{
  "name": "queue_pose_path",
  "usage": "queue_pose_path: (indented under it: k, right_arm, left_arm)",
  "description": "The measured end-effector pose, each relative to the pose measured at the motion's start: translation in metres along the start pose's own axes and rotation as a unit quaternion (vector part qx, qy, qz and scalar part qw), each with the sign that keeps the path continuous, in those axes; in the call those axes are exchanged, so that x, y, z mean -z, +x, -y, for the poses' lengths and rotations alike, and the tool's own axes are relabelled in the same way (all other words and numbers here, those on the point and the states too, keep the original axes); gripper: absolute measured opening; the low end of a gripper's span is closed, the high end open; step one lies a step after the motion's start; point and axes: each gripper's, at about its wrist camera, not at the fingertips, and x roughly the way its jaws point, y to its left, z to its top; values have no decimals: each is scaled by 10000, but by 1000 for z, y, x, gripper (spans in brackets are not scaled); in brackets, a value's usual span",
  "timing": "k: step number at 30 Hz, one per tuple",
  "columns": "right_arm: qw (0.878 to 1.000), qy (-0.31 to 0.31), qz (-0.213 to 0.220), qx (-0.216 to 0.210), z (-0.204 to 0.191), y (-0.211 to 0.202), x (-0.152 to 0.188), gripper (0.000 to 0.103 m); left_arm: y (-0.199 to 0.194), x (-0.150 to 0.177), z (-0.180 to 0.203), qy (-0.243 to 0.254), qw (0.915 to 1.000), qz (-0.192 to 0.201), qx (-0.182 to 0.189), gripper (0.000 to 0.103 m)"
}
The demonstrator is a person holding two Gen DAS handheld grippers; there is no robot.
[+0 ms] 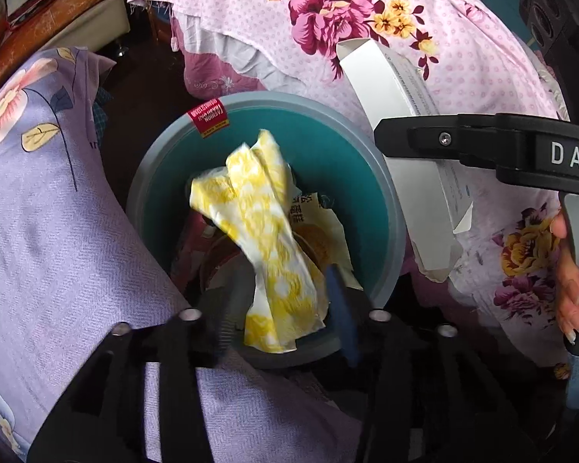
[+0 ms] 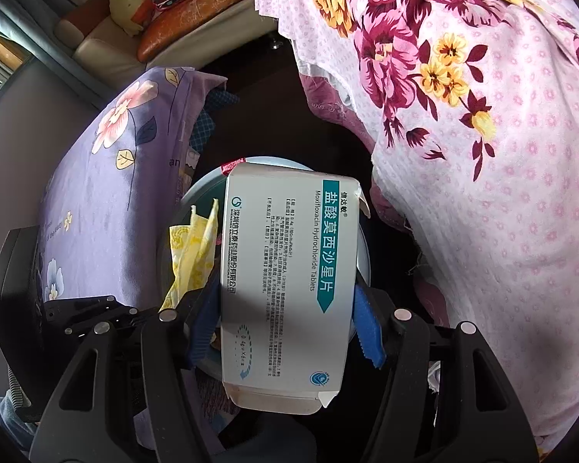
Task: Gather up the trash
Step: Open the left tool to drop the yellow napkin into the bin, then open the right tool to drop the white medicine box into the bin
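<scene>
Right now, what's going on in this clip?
A person with a gripper in each hand is dropping trash into a teal bin between two flowered bed covers. The left gripper is open above the bin, and a yellow-patterned wrapper hangs loose between its jaws, apparently just let go. The right gripper is shut on a white medicine box, held over the bin and not yet released.

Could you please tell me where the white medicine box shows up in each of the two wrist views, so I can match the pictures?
Left wrist view: the medicine box runs down the right side, seen edge-on beside the bin, clamped by the right gripper.
Right wrist view: the box fills the centre, printed face up, between the blue pads.
Shared landmark: the round bin with the red label.
</scene>
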Motion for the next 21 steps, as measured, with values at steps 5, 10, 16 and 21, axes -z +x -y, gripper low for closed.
queue_pose_path:
  k: [5, 10, 16, 21]
  right_arm:
    - [10000, 27, 18, 16, 0, -1, -3, 59]
    - [10000, 13, 1, 33, -1, -1, -4, 59]
    - [10000, -14, -57, 26, -5, 3, -4, 59]
    - [9999, -94, -116, 19, -12, 8, -5, 59]
  left_arm:
    - [-14, -1, 4, 105, 9992, 355, -169, 93]
    - [-25, 1, -2, 25, 9987, 448, -234, 94]
    - [-35, 7, -17, -224, 9980, 508, -308, 94]
    - [-44, 12, -32, -329, 9964, 621, -477, 95]
